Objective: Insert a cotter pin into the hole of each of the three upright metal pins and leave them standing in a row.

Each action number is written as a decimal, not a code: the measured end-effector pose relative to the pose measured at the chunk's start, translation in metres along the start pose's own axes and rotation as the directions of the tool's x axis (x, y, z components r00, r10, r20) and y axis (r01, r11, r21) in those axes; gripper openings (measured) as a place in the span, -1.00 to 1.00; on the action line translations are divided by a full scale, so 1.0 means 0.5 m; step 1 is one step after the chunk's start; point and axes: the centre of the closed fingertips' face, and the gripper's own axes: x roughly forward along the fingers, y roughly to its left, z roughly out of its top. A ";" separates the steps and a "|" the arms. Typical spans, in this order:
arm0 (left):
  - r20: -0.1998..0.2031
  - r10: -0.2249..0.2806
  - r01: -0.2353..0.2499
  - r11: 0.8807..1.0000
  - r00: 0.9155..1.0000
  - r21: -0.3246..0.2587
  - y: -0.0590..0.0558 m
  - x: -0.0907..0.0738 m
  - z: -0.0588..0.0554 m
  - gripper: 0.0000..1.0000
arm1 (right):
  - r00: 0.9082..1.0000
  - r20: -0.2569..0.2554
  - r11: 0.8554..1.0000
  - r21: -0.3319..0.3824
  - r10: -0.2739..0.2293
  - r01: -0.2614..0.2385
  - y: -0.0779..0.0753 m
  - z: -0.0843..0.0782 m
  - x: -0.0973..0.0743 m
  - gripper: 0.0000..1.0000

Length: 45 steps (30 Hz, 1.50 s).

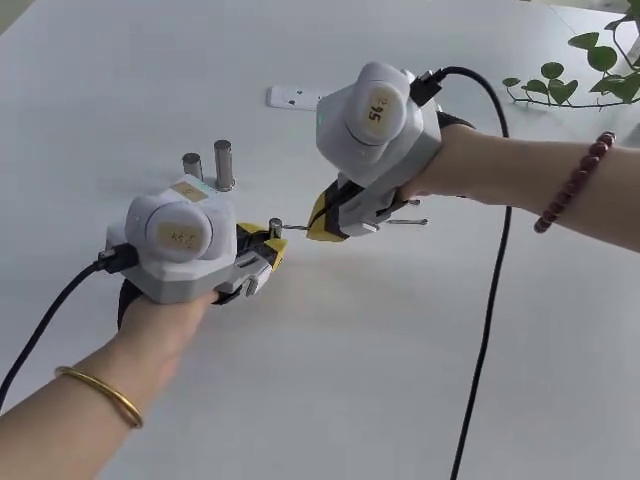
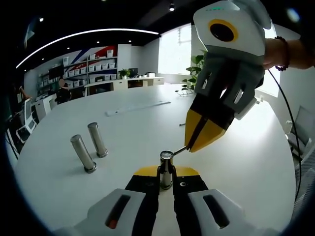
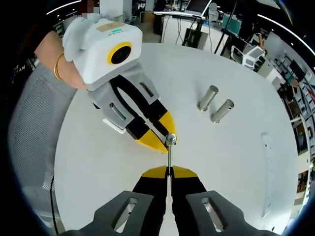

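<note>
Left gripper (image 1: 272,246): jaws closed narrow around the shaft of one metal pin (image 2: 166,169), held upright with its head clear above the yellow tips. Right gripper (image 1: 325,222): jaws pinched on a cotter pin (image 3: 169,156), whose free end meets the head of the held pin. I cannot tell whether the tip is in the cross-hole or only against the rim.

Risks, as I judge them: the cotter pin is thin and long, so a push slightly off the hole's axis could bend it or skate it off the head. Any roll of the left hand would turn the hole away. Too light a squeeze could let the wire slide back between the jaws.

Left gripper view gives the meeting of wire and head side-on. Right gripper view looks straight down the wire: good for aim, poor for depth. Head view adds thin metal pieces (image 1: 405,221) on the table (image 1: 350,380) by the right hand, probably further cotter pins. Two other metal pins (image 2: 82,153) stand together, apart from the work.
</note>
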 end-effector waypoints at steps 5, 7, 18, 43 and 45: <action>0.001 0.001 -0.001 1.000 1.000 -0.001 0.002 0.000 -0.002 -0.86 | 1.000 -0.003 1.000 -0.003 -0.004 0.004 -0.002 0.004 0.002 -1.00; 0.002 0.003 -0.003 1.000 1.000 -0.001 0.003 0.000 -0.003 -0.86 | 1.000 -0.009 1.000 -0.008 -0.007 0.007 -0.001 0.007 0.001 -1.00; 0.008 -0.002 0.002 1.000 1.000 -0.011 0.001 0.000 -0.002 -0.86 | 0.998 -0.051 0.999 -0.037 -0.024 0.022 -0.005 0.011 -0.001 -1.00; 0.019 0.016 -0.016 1.000 1.000 -0.021 0.003 0.008 -0.001 -0.86 | 0.999 0.033 0.999 0.050 -0.011 0.010 -0.010 0.038 0.024 -1.00; 0.019 0.017 -0.017 1.000 1.000 -0.021 0.004 0.009 -0.001 -0.86 | 0.999 0.041 0.997 0.071 -0.015 0.012 -0.010 0.037 0.024 -1.00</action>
